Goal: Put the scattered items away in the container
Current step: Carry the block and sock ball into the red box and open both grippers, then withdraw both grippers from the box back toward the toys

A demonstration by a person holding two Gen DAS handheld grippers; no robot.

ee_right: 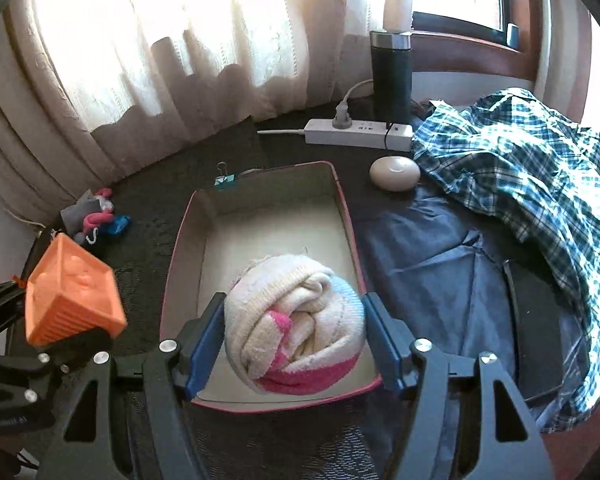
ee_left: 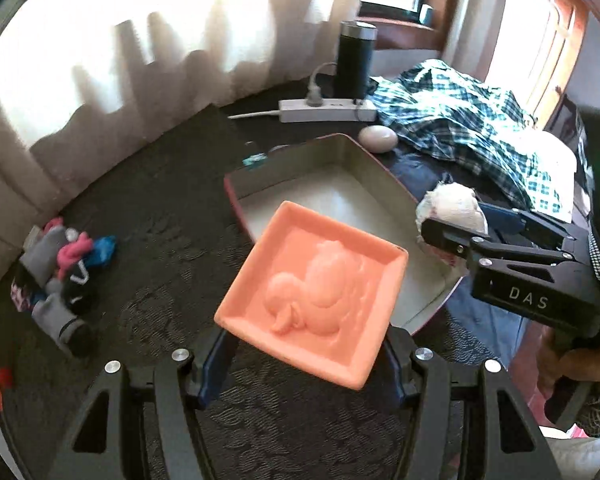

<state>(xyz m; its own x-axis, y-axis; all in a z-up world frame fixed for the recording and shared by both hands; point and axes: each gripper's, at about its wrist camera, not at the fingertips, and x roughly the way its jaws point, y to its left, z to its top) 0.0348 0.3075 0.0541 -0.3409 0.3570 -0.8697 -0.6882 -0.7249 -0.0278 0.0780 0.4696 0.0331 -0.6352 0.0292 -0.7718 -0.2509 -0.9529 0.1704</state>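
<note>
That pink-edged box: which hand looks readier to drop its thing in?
Probably the right. Its gripper holds the rolled sock directly above the box; the left gripper's orange tray overlaps only the near edge.

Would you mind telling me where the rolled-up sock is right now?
The rolled-up sock is clamped in the right gripper, held above the near end of the open box, right of the orange tray.

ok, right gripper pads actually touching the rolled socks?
Touching. The right wrist view shows both blue pads pressed against the sides of the rolled socks, held above the container.
</note>
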